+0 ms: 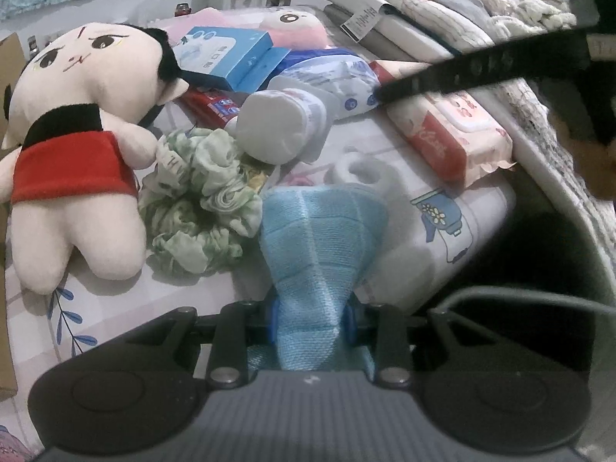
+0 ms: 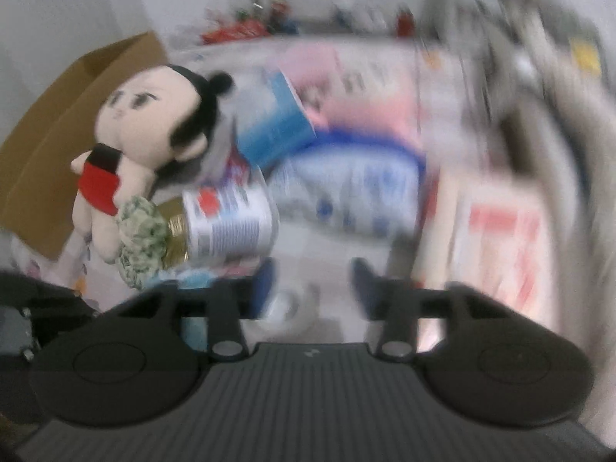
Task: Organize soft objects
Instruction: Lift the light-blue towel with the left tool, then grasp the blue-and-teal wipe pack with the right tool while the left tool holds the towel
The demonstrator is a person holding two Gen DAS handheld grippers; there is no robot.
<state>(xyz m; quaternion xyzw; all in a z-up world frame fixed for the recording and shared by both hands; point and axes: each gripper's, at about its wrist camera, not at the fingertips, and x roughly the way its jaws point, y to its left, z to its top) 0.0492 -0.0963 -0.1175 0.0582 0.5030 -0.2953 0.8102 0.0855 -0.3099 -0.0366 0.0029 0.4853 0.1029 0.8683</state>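
Observation:
My left gripper [image 1: 312, 319] is shut on a light blue cloth [image 1: 319, 238], which stands up bunched between the blue pads. A plush doll [image 1: 77, 146] in a red dress lies at the left, with a green scrunchie [image 1: 200, 200] beside it. One black finger [image 1: 481, 73] of the right gripper crosses the upper right. The right wrist view is blurred. My right gripper [image 2: 313, 288] is open there with nothing between its pads. The doll [image 2: 146, 131] and scrunchie [image 2: 142, 238] are to its left, and a white tissue roll [image 2: 292, 308] lies below it.
A wrapped white roll [image 1: 277, 127], a tissue roll [image 1: 358, 169], a red and pink wipes pack [image 1: 450, 134], a blue box [image 1: 227, 57] and a blue-white pack [image 1: 338, 77] crowd the patterned sheet [image 1: 96, 308]. A cardboard box [image 2: 57, 134] stands open at the left. Folded fabrics [image 1: 423, 11] pile up behind.

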